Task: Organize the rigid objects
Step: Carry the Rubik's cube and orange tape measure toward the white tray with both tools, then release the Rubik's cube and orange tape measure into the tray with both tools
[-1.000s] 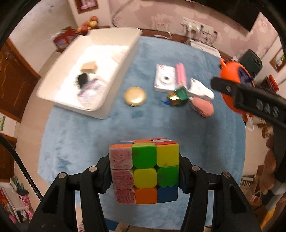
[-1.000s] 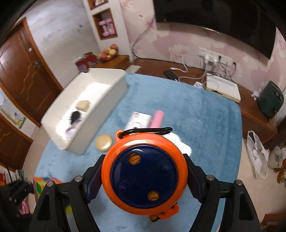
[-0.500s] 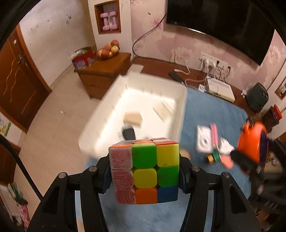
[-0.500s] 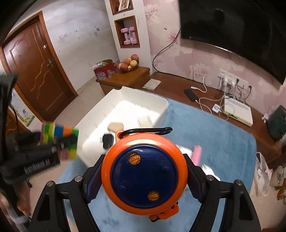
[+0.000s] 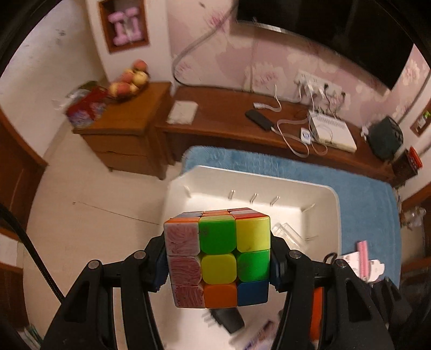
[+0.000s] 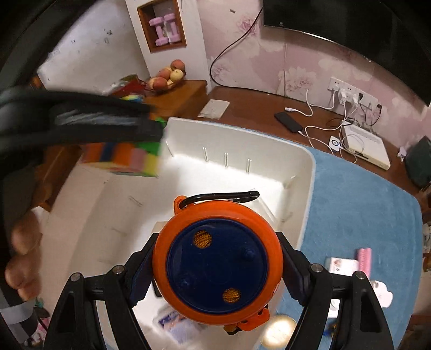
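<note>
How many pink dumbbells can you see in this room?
2. Both dumbbells stand side by side in the wall niche, one on the left, one on the right. Others may be hidden.

Both wrist views steeply down over white bin (image 5: 317, 188)

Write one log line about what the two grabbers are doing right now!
left gripper: shut on puzzle cube | right gripper: shut on orange round gadget | both above white bin | nothing dropped yet
</note>
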The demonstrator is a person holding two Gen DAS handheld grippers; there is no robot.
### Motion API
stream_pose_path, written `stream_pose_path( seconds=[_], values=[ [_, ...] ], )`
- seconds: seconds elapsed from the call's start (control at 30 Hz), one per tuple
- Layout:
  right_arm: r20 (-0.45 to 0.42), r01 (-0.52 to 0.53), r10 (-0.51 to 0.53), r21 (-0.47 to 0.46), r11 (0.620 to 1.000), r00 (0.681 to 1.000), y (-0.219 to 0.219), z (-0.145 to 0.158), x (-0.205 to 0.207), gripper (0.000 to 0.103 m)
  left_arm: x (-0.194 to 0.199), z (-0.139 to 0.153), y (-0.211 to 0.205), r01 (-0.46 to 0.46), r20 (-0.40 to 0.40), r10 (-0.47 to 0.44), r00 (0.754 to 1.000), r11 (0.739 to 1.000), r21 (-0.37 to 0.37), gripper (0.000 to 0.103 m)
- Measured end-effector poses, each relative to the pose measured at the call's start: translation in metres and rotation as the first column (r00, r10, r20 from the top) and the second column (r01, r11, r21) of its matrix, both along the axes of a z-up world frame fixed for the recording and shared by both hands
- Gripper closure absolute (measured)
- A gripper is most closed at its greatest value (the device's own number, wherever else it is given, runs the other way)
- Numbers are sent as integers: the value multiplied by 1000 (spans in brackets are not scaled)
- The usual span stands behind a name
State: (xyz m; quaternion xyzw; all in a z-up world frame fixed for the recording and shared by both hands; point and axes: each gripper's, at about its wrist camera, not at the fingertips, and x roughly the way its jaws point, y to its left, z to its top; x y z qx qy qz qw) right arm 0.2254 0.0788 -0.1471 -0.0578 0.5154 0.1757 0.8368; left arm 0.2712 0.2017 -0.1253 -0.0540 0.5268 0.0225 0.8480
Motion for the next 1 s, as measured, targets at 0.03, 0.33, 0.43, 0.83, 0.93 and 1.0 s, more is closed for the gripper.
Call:
stream_pose_path(
  seconds=[0.03,0.33,0.43,0.83,0.93,1.0],
  values=[
    [10,-5,5,-13,1000,1000,5,-7,-1,22,8,-12,-1,13,-19,-13,1000,1000,-12,42],
    [-78,-46,36,-127,991,996,16,-55,1,22,36,-77,-21,141,-125,-146,981,989,-50,42],
    [-98,-74,62,-115,991,993,19,-53,4,22,41,-91,-18,128,-155,-138,978,989,-72,42],
    [-72,-110,106,-64,992,992,21,-32,-12,21,33,-81,-24,142,-115,-148,982,988,-62,11],
    [-60,-117,115,-42,992,992,21,-22,-21,21,26,-69,-27,160,-91,-163,982,986,-41,10],
    [-54,-121,120,-23,992,991,20,-15,-28,21,21,-59,-27,167,-73,-169,983,985,-30,8]
  ],
)
